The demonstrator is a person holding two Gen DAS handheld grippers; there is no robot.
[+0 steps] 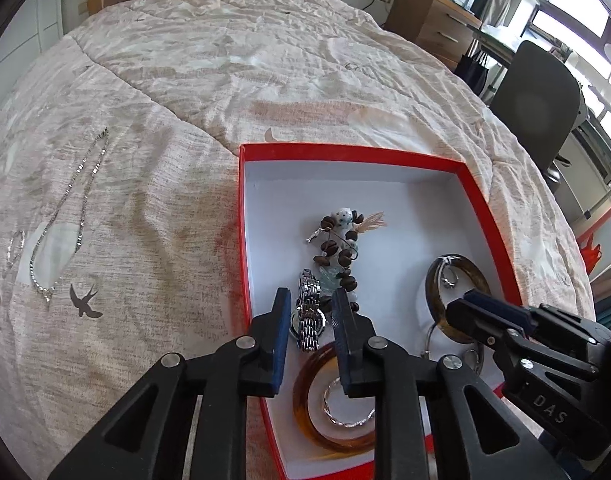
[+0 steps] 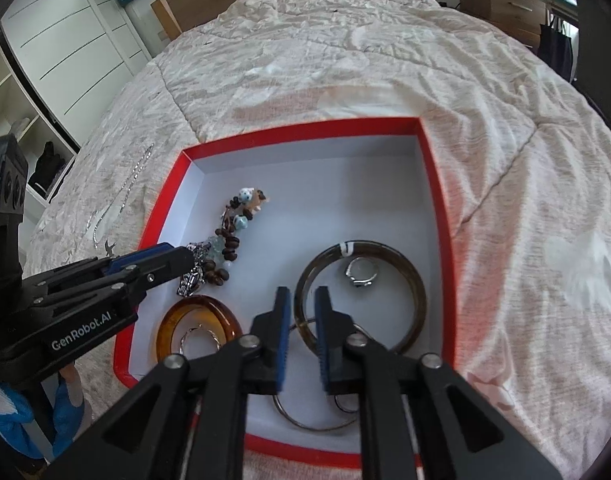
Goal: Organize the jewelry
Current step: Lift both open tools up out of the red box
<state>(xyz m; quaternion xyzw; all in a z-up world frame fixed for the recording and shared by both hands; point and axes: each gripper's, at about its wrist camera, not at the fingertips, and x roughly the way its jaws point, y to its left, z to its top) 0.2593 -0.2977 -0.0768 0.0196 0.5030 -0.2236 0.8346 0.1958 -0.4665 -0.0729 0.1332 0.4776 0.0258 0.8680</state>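
— Which step are they on?

— Filling the red box on the bed. The left gripper hangs over the watch, fingers spread either side of it, not pinching. The right gripper straddles the dark bangle rim, fingers apart.

— What's next?

— I'd guess the chain, lying towards the bed's left edge, well outside the box.

— Any writing?

— "GenRobot.AI" on the left gripper, "DAS" on the right.

"GenRobot.AI" on left tool, "DAS" on right tool
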